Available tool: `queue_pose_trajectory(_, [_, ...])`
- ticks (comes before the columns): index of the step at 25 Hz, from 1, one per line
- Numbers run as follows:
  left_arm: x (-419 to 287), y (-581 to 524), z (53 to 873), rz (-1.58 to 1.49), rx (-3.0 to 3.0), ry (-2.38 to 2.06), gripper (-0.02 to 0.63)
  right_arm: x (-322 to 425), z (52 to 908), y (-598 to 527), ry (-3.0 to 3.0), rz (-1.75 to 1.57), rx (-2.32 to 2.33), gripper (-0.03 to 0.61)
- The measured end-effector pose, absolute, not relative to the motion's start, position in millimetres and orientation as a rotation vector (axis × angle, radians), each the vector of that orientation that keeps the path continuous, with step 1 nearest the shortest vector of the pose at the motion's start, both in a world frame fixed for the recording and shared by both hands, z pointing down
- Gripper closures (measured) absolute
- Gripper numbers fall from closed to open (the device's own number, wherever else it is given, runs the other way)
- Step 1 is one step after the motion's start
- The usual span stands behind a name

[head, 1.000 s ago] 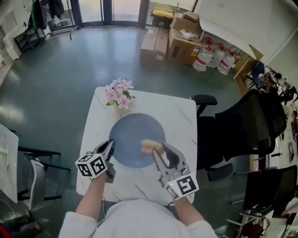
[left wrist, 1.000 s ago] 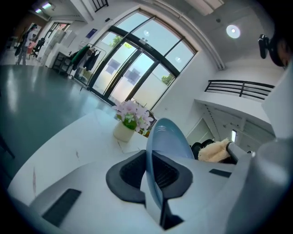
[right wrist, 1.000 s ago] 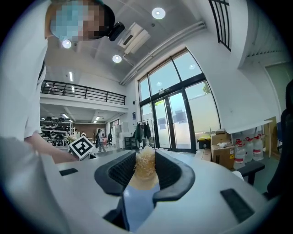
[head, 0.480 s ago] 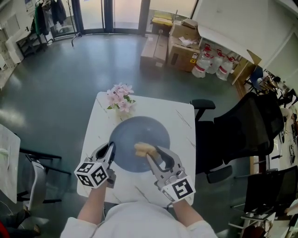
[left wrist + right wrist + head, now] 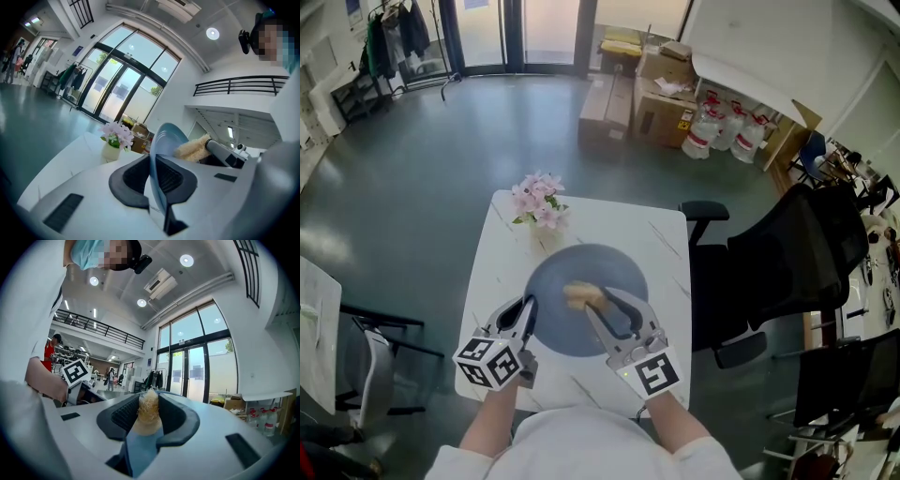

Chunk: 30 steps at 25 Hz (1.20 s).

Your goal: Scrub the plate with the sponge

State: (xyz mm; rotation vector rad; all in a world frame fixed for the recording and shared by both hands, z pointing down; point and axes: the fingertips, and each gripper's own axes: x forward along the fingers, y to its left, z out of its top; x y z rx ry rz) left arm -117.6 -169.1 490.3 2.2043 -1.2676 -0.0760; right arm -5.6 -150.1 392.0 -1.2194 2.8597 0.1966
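Plate (image 5: 591, 267) tilted, seemingly clear of table (image 5: 670, 253). Left gripper (image 5: 528, 309) pinches its rim edge-on. Right gripper (image 5: 598, 300) clamped on sponge (image 5: 577, 295), against plate face. Plate likely stiff, slick, breakable: rim hold suits. Sponge soft, light, squashes.

Pink flowers (image 5: 538, 200) at the far edge of a white table (image 5: 667, 242), black office chair (image 5: 806, 248) alongside, cardboard boxes (image 5: 661, 92) beyond.

A white table (image 5: 667, 236) bears a small vase of pink flowers (image 5: 539, 203).
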Motion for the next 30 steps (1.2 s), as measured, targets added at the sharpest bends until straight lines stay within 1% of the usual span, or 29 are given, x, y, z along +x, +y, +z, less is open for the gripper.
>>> queue_pose_trajectory(7, [-122.9, -174.4, 491.3, -0.147, 2.144, -1.274, 0.571, 40.0, 395.6, -162.4, 2.827, 0.253, -1.403, 0.446])
queue_pose_trajectory(10, [-127.6, -181.3, 486.9, -0.165, 2.139, -1.295, 0.569, 48.2, 399.8, -155.0, 2.813, 0.233, -1.423, 0.446])
queue_pose_trajectory(17, [-125.4, -186.0, 483.3, -0.153, 2.156, -1.302, 0.570, 17.2, 420.7, -129.8, 2.904, 0.176, -1.279, 0.446])
queue_pose_trajectory(23, [-108.4, -171.0, 487.0, -0.096, 2.199, -1.263, 0.571, -14.9, 403.4, -131.9, 2.906, 0.208, -1.154, 0.446])
queue_pose_trajectory(26, [-104.2, -164.3, 489.2, -0.086, 2.205, -1.246, 0.571, -10.8, 388.8, -144.3, 2.879, 0.261, -1.174, 0.446])
queue_pose_trajectory(30, [-103.0, -161.4, 490.1, -0.094, 2.202, -1.235, 0.571, 14.5, 380.1, -161.3, 2.827, 0.265, -1.291, 0.446])
